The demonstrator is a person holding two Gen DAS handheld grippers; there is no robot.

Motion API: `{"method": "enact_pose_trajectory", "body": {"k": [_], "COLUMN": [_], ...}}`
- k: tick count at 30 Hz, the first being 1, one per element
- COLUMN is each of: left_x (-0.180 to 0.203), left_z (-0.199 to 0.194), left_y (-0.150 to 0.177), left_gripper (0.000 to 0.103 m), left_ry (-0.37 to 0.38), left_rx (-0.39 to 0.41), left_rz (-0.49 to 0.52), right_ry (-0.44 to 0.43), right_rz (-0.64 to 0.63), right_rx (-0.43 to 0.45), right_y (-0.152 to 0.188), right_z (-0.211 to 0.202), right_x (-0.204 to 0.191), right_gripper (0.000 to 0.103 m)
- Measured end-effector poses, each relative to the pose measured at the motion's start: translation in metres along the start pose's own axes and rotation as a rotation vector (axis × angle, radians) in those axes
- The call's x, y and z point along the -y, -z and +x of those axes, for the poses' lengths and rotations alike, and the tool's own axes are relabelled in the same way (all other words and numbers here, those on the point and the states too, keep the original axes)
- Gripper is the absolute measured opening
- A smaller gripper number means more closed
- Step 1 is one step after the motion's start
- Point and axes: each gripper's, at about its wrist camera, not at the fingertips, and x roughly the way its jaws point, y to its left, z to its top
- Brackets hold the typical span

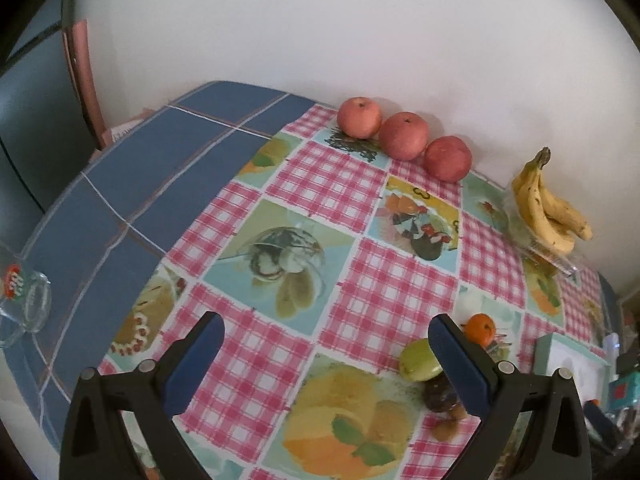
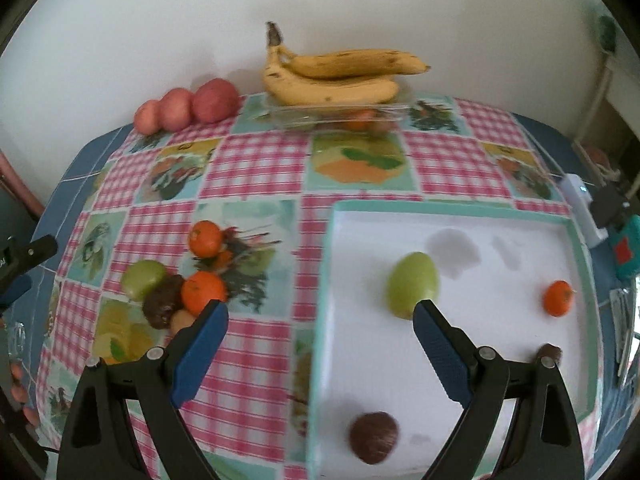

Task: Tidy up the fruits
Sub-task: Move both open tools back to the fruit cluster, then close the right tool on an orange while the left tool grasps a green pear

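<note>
Both claws gape wide and hold nothing: the right claw hangs above the tray's left rim, the left claw above the checked surface. On the tray lie a green fruit, a tangerine and a brown fruit. Three apples and bananas line the surface's far edge.

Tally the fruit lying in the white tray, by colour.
Green pear-shaped fruit: 1
Small orange tangerine: 1
Dark brown round fruits: 2, one partly hidden behind the right fingers
Total in the teal-rimmed white tray: 4
</note>
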Motion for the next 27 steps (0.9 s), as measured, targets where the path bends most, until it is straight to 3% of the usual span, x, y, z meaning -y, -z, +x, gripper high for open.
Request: {"method": "enact_pose_trajectory", "body": {"k": [8, 11, 17, 20, 25, 27], "left_x": [0.014, 0.016, 0.035, 0.041, 0.047, 0.050], "left_z": [0.026, 0.039, 0.058, 0.071, 0.085, 0.087], "left_y": [-0.009, -0.008, -0.004, 0.000, 0.011, 0.014], "left_gripper": [0.102, 0.100, 0.081, 0.069, 0.062, 0.054], "left_ry": [0.039, 0.072, 0.153, 0.181, 0.217, 0.227], "left_rx": [-0.038, -0.086, -0.153, -0.202, -0.263, -0.277], "left_rz": [0.006, -0.007, 0.014, 0.007, 0.004, 0.012], "right_ry": [-0.032, -0.051, -0.101, -0.103, -0.121, -0.135], "right_rz": [-0.062, -0.088, -0.114, -0.138, -0.152, -0.156], "right_rx": [0.013, -0.017, -0.076, -0.091, -0.100, -0.105], "right_y": [-0.020, -0.023, -0.019, -0.015, -0.011, -0.010], "right_z": [0.016, 0.032, 0.056, 0.063, 0.067, 0.068], "right_x": [-0.037, -0.050, -0.068, -0.075, -0.079, -0.082], "right_gripper": [0.091, 0.073, 0.057, 0.056, 0.054, 0.051]}}
